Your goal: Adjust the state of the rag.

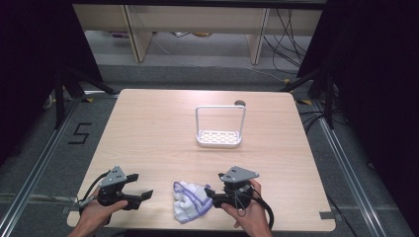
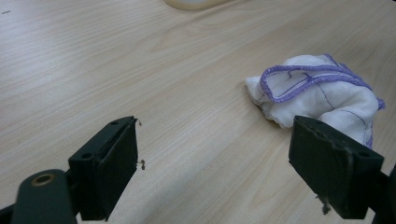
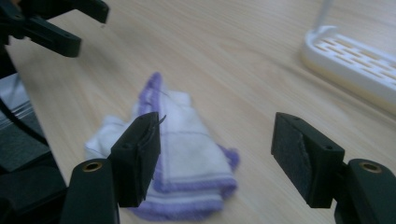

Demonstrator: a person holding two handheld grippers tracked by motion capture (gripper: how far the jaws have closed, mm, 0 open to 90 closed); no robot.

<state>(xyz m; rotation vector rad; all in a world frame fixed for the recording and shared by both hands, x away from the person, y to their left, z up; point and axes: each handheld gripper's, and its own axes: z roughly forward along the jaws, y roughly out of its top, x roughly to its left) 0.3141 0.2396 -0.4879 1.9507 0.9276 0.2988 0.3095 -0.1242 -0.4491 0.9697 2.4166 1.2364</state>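
Lying crumpled near the front edge of the table (image 1: 148, 128), the cloth (image 1: 190, 200) sits between the two grippers, white with purple trim, bunched and not folded or hung; the white rack (image 1: 220, 127) stands well apart toward the far side, and nothing hangs on its frame or lies in its tray; so the work looks barely begun, and everything that matters is left: taking hold of the cloth, lifting it, and most likely carrying it to the rack. The left gripper (image 1: 142, 195) rests beside the cloth with jaws spread wide and nothing between them; in its own view the cloth (image 2: 317, 93) lies ahead and to the right, apart from the pads. The right gripper (image 1: 210, 193) is just beside the cloth's other edge; its jaws stand apart too, gripping nothing, and its own view shows the cloth (image 3: 182, 158) below and beyond them, blurred; whether a pad brushes the fabric I cannot tell.
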